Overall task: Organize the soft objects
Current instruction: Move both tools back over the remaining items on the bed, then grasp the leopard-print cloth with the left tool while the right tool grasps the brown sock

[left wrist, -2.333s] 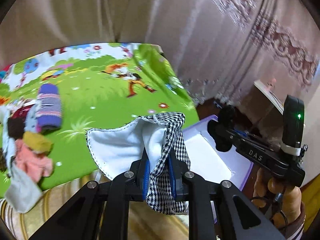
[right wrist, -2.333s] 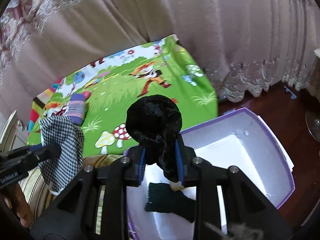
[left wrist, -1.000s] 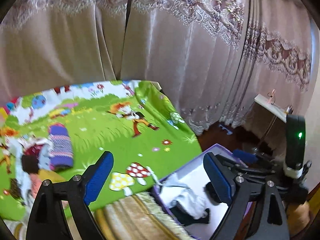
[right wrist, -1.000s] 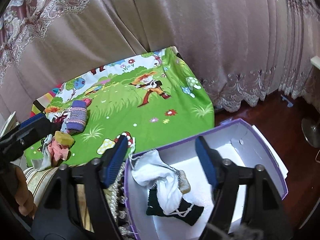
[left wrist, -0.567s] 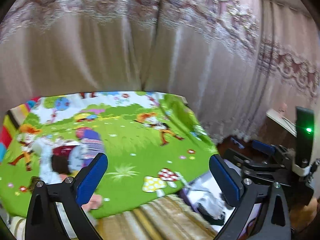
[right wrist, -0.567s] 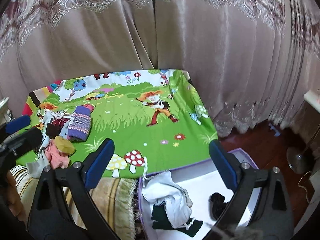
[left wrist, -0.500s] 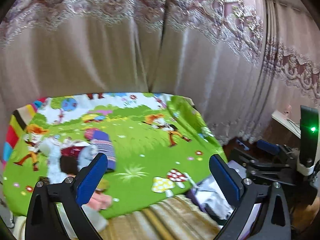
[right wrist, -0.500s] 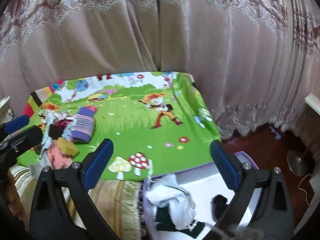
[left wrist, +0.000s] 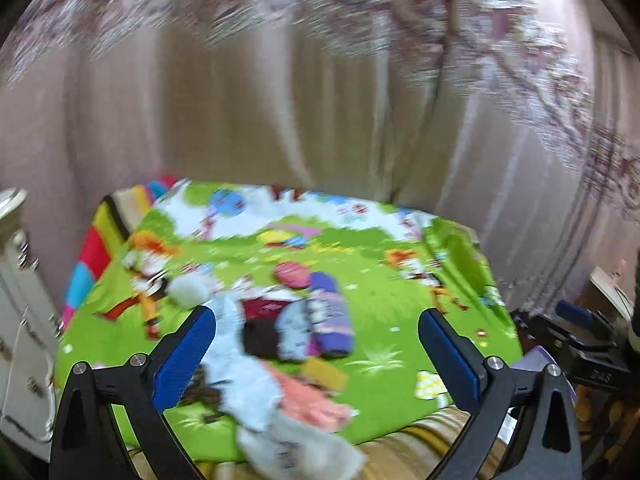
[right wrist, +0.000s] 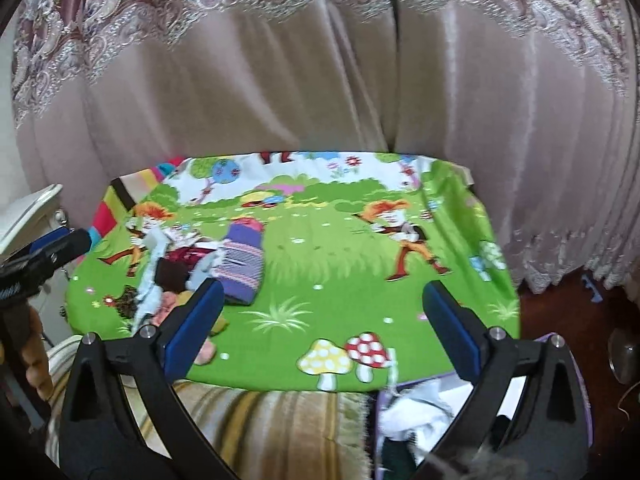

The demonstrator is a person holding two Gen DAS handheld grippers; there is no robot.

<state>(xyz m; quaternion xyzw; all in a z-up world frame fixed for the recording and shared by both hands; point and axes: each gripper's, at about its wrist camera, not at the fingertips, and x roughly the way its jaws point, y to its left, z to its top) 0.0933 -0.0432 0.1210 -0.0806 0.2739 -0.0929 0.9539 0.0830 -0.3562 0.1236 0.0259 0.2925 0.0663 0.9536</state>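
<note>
Left gripper (left wrist: 316, 344): jaws spread wide, blue pads far apart, nothing held. It is raised above the pile of soft items (left wrist: 280, 344), which shows between and below its fingers. The left wrist view is motion-blurred, so fine detail of the pile is uncertain.

Right gripper (right wrist: 320, 320): jaws likewise spread wide and empty. It is raised above the near edge of the play mat (right wrist: 340, 256), with the open green area of the mat between its fingers.

Soft items: a loose, overlapping heap on the left part of the mat. Distinguishable pieces are a purple striped knit roll (right wrist: 242, 266) on the heap's right side, a dark brown piece (left wrist: 260, 338), a pale blue cloth (left wrist: 240, 380), a pink cloth (left wrist: 312, 400), a mustard-yellow piece (left wrist: 324, 372), a maroon patterned piece (left wrist: 266, 306) and a white fluffy ball (left wrist: 188, 290) at the far left. A grey-white cloth (left wrist: 296, 452) hangs over the mat's near edge.

The mat is bright green with cartoon figures and mushrooms, laid over a striped beige cover (right wrist: 272, 428).

Purple-rimmed box (right wrist: 560, 364): at lower right, beside the mat's near corner, holding a white cloth (right wrist: 412, 412) and something dark beneath it.

Pink curtains (right wrist: 320, 80) hang behind the mat.
</note>
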